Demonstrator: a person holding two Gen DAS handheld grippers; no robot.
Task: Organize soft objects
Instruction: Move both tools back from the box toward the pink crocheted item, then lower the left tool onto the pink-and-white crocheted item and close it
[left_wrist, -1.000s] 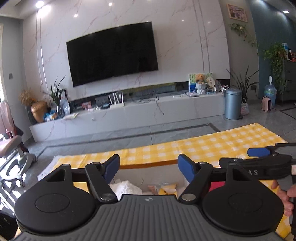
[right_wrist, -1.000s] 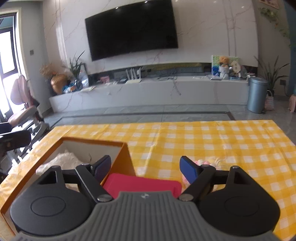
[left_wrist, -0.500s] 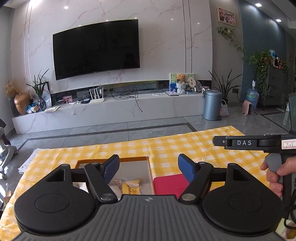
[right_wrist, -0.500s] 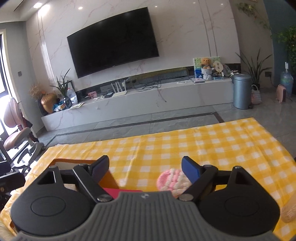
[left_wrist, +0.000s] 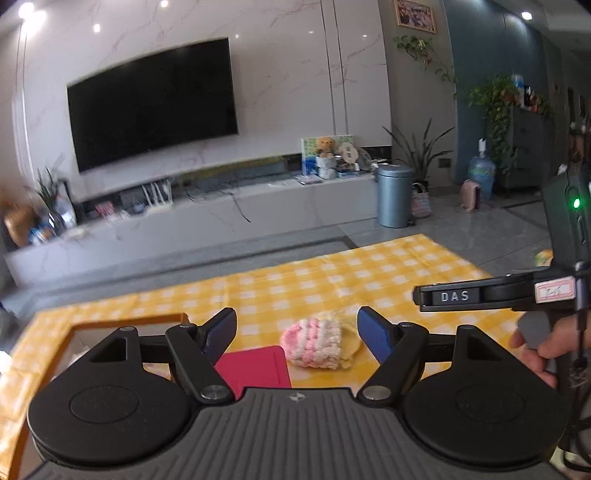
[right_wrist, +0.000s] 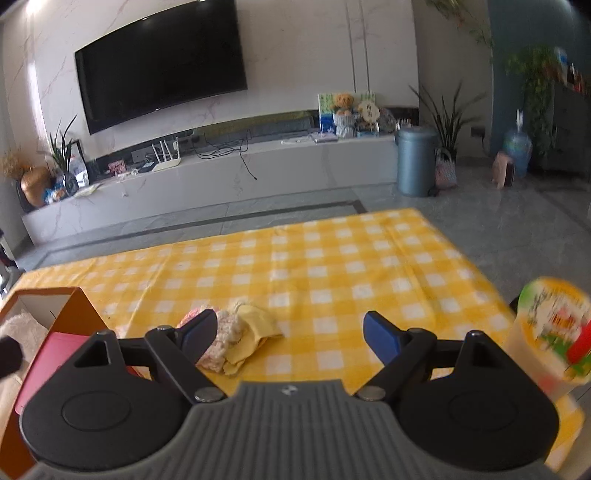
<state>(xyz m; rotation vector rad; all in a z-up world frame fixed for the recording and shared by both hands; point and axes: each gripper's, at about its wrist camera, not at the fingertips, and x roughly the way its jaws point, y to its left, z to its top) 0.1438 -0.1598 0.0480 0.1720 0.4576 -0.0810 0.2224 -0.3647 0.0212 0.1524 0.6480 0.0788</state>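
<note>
A pink-and-white fluffy soft item with a yellow cloth lies on the yellow checked tablecloth; it also shows in the right wrist view. My left gripper is open and empty, held above and just short of it. My right gripper is open and empty, with the soft item behind its left finger. The right gripper's body shows at the right of the left wrist view. An orange box at the left holds a white fluffy item.
A red flat lid or pad lies next to the box, also seen in the right wrist view. A printed cup stands at the table's right edge. Beyond the table are the floor, a TV bench and a grey bin.
Both grippers have swung right, away from the box. The soft pink item is now in front of the left gripper, and a cup has come into the right wrist view.
</note>
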